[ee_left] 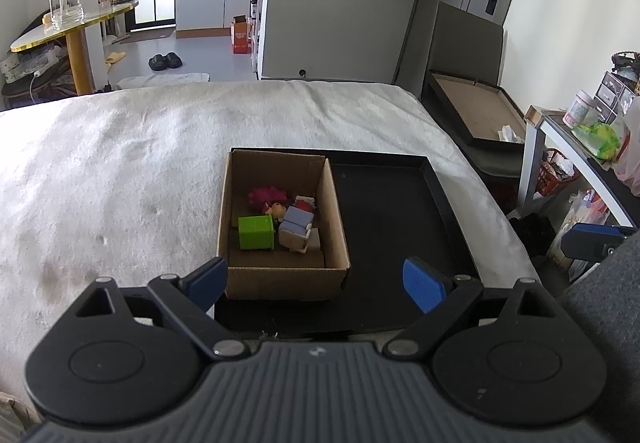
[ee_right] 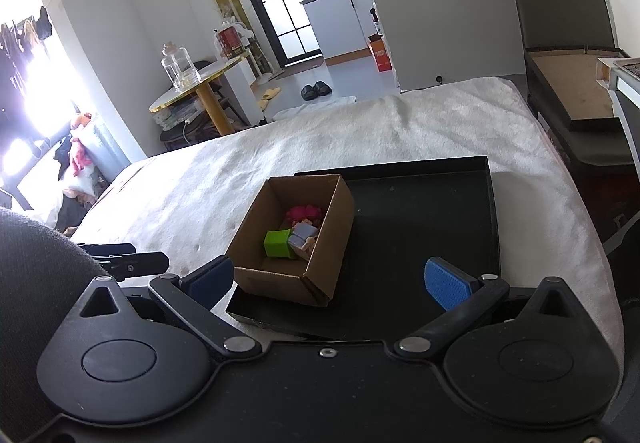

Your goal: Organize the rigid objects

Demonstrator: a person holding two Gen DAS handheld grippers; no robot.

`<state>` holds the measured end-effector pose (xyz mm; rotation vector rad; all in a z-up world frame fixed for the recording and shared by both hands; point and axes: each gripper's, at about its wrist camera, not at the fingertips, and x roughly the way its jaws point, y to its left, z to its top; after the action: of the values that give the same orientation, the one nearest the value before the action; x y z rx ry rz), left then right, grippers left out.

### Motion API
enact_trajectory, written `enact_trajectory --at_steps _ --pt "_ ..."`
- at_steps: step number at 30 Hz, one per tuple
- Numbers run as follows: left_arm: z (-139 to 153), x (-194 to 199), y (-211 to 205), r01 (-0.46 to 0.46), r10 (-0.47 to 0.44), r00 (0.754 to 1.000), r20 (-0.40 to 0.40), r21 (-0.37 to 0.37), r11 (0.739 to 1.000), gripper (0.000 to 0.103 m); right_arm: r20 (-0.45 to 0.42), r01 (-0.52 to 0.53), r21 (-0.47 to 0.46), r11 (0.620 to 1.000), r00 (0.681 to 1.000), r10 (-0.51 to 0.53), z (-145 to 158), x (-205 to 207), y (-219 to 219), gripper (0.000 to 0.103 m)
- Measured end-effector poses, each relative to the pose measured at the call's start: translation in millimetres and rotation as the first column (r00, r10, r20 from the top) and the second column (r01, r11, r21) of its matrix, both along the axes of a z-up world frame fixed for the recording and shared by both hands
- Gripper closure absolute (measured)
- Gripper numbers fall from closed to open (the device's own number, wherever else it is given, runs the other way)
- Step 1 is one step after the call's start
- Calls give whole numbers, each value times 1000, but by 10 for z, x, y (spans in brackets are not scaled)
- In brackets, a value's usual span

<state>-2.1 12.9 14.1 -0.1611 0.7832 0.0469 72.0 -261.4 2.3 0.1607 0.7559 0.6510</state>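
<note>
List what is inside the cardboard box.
The cardboard box holds a green cube, a pink fuzzy toy and pale blocky figures. Anything beneath them is hidden, as is the floor behind the near wall.

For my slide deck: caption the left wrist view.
Open left gripper faces a brown cardboard box of small toys on a black tray.

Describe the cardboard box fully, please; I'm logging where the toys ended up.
The cardboard box is a small, open-topped carton of plain brown corrugated board, upright, with no lid showing. It stands in the left part of a shallow black tray that lies on a white fluffy blanket. Inside lie a green cube, a pink fuzzy toy and a small toy figure in lavender, bunched together on the bottom. Neither gripper touches the box.
</note>
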Motion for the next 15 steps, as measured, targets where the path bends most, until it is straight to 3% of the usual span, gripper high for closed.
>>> enact_trajectory --at_steps 15 --pt "-13 20 -19 8 -8 1000 3 7 1000 9 3 2 -12 1000 1000 -2 -28 -22 46 0"
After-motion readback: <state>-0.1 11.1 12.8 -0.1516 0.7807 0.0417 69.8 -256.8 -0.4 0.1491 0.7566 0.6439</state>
